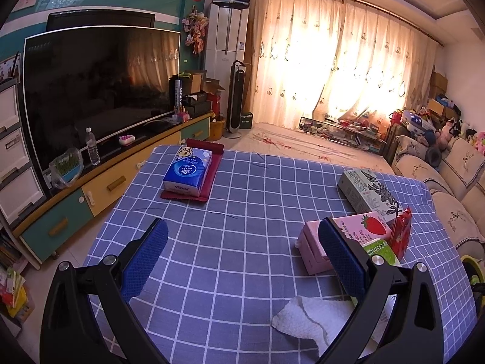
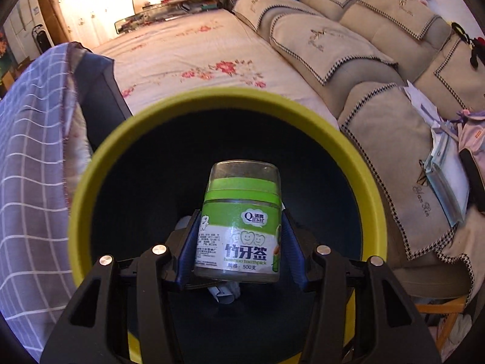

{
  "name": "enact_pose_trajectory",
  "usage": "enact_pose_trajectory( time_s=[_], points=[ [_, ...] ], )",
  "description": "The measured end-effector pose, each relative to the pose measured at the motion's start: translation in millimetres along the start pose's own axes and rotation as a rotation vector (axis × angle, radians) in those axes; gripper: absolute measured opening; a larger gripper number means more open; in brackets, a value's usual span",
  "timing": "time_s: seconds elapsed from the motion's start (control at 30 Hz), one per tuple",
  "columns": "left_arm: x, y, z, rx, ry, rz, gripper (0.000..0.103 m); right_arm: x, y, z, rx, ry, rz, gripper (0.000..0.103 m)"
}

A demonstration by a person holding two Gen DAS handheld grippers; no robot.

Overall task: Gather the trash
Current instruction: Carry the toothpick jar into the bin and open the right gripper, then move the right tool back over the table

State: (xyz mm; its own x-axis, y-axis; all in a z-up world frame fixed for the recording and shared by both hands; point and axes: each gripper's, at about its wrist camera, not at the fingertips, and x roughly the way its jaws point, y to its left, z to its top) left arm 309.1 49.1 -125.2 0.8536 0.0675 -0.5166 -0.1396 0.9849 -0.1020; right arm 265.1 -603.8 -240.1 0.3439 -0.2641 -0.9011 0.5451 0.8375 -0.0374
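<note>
Two tongs, two jobs: my right tongs (image 2: pixel 239 239) grip a toothpick jar (image 2: pixel 241 221) by its sides, clenched, directly above the dark mouth of the yellow-rimmed bin (image 2: pixel 91 163) so it can drop in. My left tongs (image 1: pixel 242 257) hang released over the checked counter (image 1: pixel 242 188), a crumpled tissue (image 1: pixel 303 318) just beneath. Cartons (image 1: pixel 363 227) sit beside them, television (image 1: pixel 100 85) and curtains (image 1: pixel 333 60) beyond.

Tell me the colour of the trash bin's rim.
Yellow-green rim, dark inside; clearest in the right wrist view.
</note>
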Motion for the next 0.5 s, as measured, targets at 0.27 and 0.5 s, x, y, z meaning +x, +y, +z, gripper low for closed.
enact_pose_trajectory(
  time_s=[0.27, 0.5],
  points=[
    [1.2, -0.1, 0.1, -0.001, 0.003, -0.003, 0.098, -19.0, 3.9, -0.8, 0.018, -0.037, 0.013, 0.053],
    [0.8, -1.0, -0.1, 0.001, 0.006, -0.005, 0.098, -105.8, 49.2, 10.4, 0.022, -0.261, 0.198, 0.063]
  ],
)
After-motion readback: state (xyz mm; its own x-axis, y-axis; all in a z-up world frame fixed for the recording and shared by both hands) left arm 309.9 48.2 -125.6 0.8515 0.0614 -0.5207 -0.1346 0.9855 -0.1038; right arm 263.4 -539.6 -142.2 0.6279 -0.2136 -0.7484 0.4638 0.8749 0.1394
